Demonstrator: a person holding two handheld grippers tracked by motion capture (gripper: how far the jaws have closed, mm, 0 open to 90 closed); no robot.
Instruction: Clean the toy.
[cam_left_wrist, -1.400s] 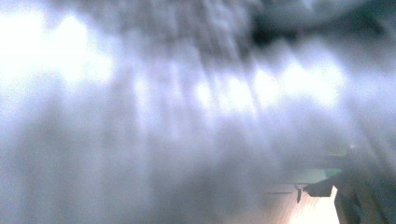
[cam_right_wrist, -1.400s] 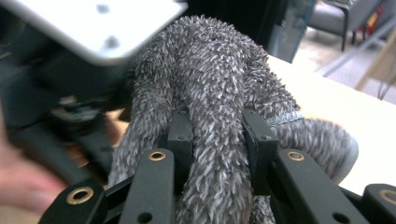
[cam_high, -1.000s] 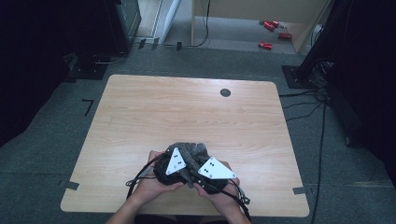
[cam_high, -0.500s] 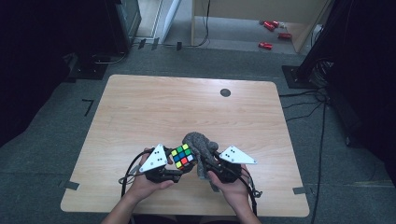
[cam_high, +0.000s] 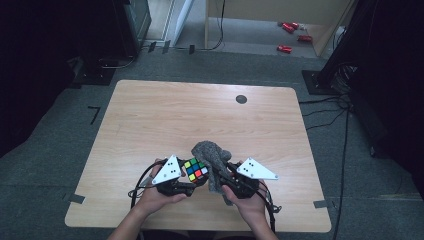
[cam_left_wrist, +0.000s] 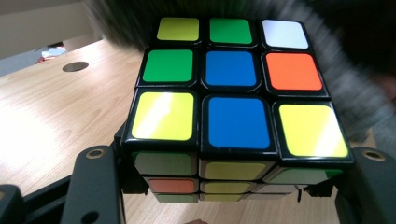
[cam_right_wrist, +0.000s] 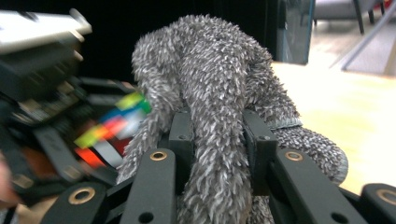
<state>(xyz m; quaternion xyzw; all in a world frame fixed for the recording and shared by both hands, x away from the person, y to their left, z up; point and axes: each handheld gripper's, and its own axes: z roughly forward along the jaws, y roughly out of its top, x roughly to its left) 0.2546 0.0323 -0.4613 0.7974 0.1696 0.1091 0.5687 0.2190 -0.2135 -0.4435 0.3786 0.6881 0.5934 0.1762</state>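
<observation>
Near the surface's front edge, my left tongs (cam_high: 192, 176) clamp the cube (cam_left_wrist: 233, 107); right tongs (cam_right_wrist: 217, 140) pinch the grey cloth (cam_right_wrist: 219, 88), which I should wipe gently.

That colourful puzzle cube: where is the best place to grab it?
Grip the puzzle cube across two opposite flat side faces, low down, coming in level from the person's side, as the left gripper does. The flat, parallel sides give the jaws an even seat and leave the top face free for the grey cloth.

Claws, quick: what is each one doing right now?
Left claw: closed on the puzzle cube.
Right claw: closed on the grey fuzzy cloth.
</observation>
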